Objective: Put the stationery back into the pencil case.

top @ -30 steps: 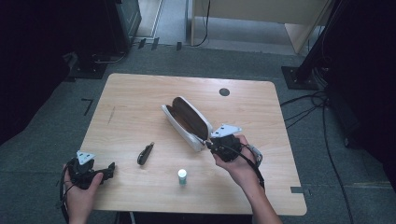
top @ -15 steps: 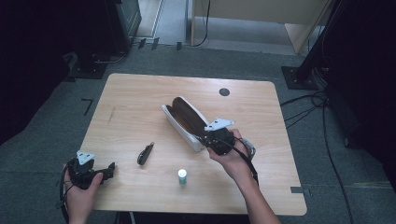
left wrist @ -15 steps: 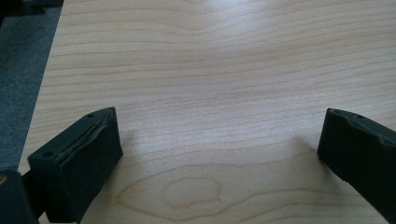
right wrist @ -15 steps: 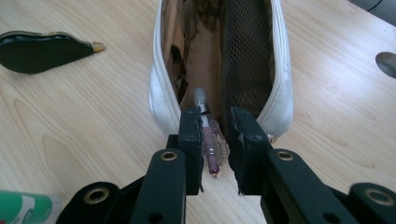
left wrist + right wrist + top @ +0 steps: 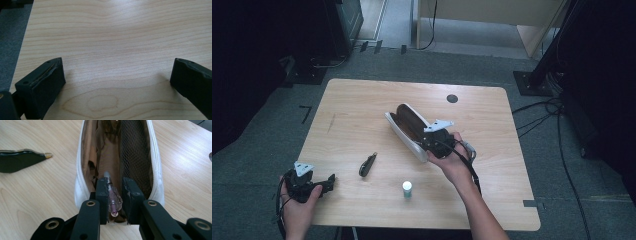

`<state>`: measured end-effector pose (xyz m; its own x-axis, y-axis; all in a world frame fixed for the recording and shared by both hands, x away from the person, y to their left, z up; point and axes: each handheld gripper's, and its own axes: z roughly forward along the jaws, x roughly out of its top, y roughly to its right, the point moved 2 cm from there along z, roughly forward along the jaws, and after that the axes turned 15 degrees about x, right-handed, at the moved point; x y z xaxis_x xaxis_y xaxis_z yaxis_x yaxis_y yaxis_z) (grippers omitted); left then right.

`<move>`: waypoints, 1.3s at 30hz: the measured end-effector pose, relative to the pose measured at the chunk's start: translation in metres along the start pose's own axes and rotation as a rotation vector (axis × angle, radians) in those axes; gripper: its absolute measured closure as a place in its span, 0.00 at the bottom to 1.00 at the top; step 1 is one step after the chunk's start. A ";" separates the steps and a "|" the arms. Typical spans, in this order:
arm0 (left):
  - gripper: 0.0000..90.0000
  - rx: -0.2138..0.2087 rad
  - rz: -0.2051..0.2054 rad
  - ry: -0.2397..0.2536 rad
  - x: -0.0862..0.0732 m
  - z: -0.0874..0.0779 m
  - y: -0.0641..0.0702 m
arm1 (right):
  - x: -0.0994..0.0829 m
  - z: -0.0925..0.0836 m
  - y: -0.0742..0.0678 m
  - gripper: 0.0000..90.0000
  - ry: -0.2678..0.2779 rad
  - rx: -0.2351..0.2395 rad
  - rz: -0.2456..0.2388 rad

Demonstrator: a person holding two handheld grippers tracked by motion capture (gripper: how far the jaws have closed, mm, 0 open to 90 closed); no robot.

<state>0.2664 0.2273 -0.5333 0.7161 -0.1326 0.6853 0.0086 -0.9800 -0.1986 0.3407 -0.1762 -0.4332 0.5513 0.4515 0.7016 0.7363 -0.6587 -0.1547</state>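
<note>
Between our right gripper's [image 5: 115,201] closed fingers sits a pinkish tube [image 5: 113,198], its long axis pointing straight into the open white pouch [image 5: 80,170] ahead; our left gripper's [image 5: 117,82] fingers gape empty over the bench [image 5: 112,32].

White zip pouch with brown lining [image 5: 408,131] sits mid-table on the light wooden table [image 5: 362,105]; black curved tool [image 5: 367,164] lies left-front of it, small white capped bottle [image 5: 407,188] nearer the front edge (well apart).
</note>
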 end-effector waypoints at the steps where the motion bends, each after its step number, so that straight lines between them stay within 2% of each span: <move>1: 0.00 0.000 0.000 0.000 0.000 0.000 0.000 | 0.001 0.001 0.001 0.85 -0.004 -0.003 0.009; 6: 0.00 0.000 0.001 -0.001 0.000 0.000 0.000 | 0.006 0.008 0.005 0.85 0.003 -0.006 0.023; 16: 0.00 0.000 0.000 0.001 0.000 0.000 0.000 | 0.022 0.017 0.008 0.85 0.016 0.019 0.045; 25: 0.00 -0.001 0.000 0.001 0.000 0.000 0.000 | 0.034 0.025 0.011 0.85 0.000 0.030 0.055; 39: 0.00 -0.003 0.004 0.002 0.000 0.000 0.000 | 0.035 0.030 0.014 0.84 -0.007 0.025 0.065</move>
<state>0.2664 0.2271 -0.5334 0.7148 -0.1364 0.6859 0.0039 -0.9800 -0.1990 0.3820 -0.1511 -0.4320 0.6011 0.4123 0.6846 0.7082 -0.6718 -0.2173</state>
